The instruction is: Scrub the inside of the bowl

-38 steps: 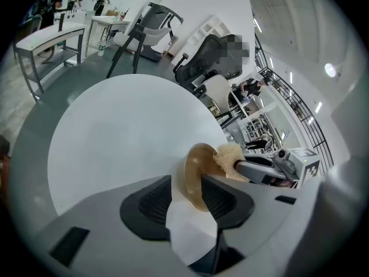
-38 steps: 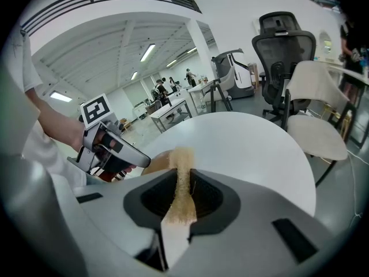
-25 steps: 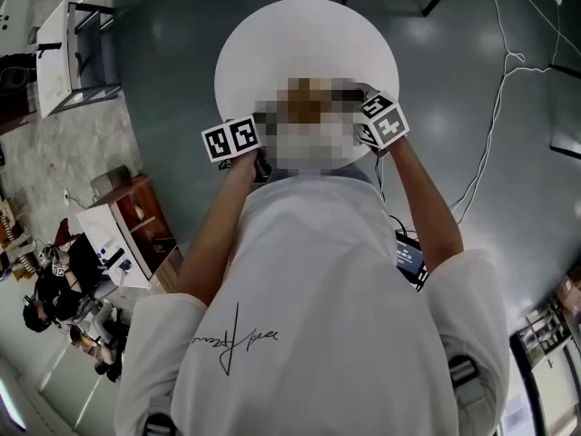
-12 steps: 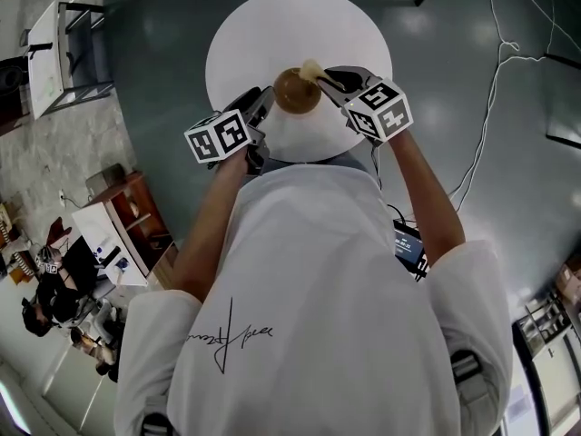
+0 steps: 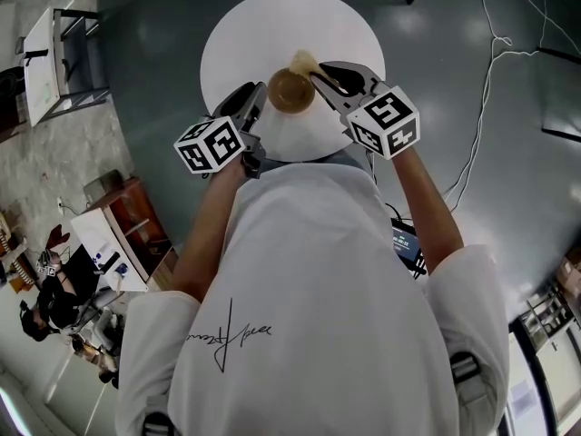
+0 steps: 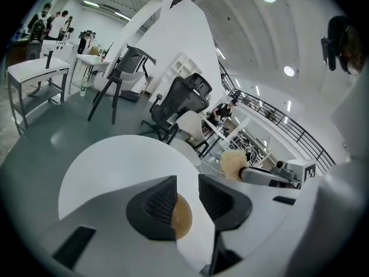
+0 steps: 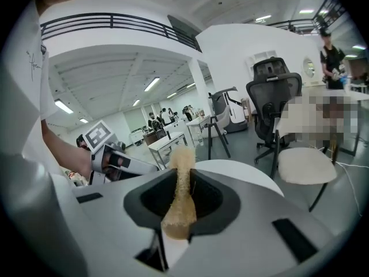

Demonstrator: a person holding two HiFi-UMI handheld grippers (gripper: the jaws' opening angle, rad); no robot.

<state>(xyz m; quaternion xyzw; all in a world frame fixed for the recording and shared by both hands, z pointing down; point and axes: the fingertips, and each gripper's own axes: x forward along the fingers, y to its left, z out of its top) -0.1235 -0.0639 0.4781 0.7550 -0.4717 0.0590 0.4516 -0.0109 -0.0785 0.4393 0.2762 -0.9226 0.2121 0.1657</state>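
Head cam: sits on my head and looks steeply down past my white T-shirt (image 5: 309, 316) onto the round white table (image 5: 236, 25). It is far enough back to catch the grey floor (image 5: 436, 62) all round.

Left gripper view: camera rides on my left gripper (image 6: 187, 192), tight behind its dark jaws, tilted slightly down across the tabletop toward the black office chairs (image 6: 181, 100).

Right gripper view: same mount on my right gripper (image 7: 183, 192), just as close, also looking out over the table.

Shared: the two gripper cams angle in toward each other, so each shows the other gripper at its side. All three views show the table and the tan fibrous scrubber (image 7: 181, 195). The head and left gripper views also share the round brown bowl (image 5: 290, 91).
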